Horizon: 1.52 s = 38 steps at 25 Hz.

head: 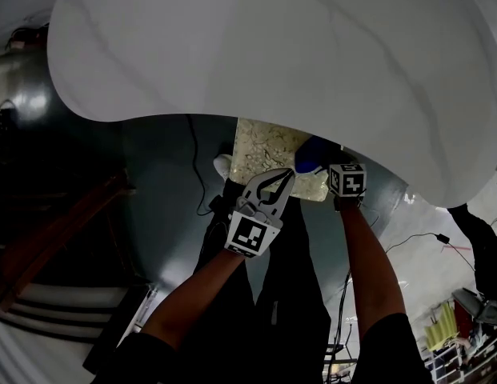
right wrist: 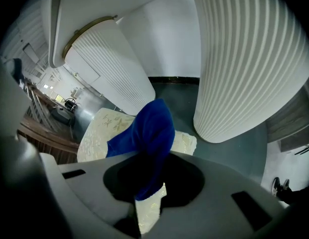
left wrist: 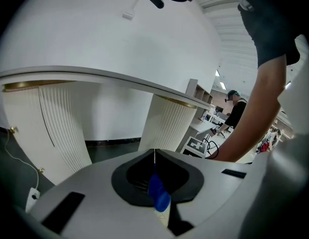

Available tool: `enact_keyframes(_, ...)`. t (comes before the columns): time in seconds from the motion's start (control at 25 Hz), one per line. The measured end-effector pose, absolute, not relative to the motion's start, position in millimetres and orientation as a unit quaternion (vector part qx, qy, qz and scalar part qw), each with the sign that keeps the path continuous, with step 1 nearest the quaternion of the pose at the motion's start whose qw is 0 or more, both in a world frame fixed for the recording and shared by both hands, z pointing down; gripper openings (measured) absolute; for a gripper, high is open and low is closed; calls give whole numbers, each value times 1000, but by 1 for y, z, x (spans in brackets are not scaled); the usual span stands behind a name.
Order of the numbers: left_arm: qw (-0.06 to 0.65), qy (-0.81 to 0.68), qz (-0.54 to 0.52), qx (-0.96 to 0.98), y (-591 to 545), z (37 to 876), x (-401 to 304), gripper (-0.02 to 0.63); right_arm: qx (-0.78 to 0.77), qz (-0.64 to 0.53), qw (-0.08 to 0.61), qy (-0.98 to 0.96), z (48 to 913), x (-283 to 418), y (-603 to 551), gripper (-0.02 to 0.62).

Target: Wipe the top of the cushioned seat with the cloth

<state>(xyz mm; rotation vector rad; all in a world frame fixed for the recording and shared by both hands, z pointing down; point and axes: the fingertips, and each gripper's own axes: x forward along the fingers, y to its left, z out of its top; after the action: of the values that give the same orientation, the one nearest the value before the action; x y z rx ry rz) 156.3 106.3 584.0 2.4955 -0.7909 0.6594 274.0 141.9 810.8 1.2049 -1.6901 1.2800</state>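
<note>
The cushioned seat (head: 260,146) is cream with a leaf pattern and sits under the edge of a big white table. A blue cloth (head: 314,155) lies bunched on its near right corner. My right gripper (head: 320,166) is shut on the cloth (right wrist: 150,128), which rises out of its jaws above the seat (right wrist: 94,133). My left gripper (head: 290,172) is just left of the cloth, jaws shut with the tips meeting. In the left gripper view a strip of blue cloth (left wrist: 158,193) shows in the gap behind those tips (left wrist: 154,156); I cannot tell whether it is pinched.
The white tabletop (head: 272,38) overhangs the seat closely. Fluted white pedestals (right wrist: 244,59) stand right behind and beside the seat. A dark cable (head: 197,174) runs over the grey floor to the left. A wooden piece (head: 56,238) is far left. A person (left wrist: 237,111) stands in the background.
</note>
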Motion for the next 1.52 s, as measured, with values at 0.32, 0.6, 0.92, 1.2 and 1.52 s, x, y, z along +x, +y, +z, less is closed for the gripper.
enact_keyframes(0.32,228,-271,222,909,117,588,172,17,480,502,335,-637,816,292,154,74)
enact_keyframes(0.6,226,-251,219,915,122,584,190,17,512,530,319,-596,829,324,177,72)
enact_keyframes(0.92,225,-240,225,917,126,583,189,17,521,519,399,-548,834,365,223,72)
enact_keyframes(1.2,223,-252,215,917,117,565,166,17,528,457,391,-600,791,354,208,72)
enact_keyframes(1.52,225,-260,206,916,119,550,119,17,532,430,357,-636,728,301,176,72)
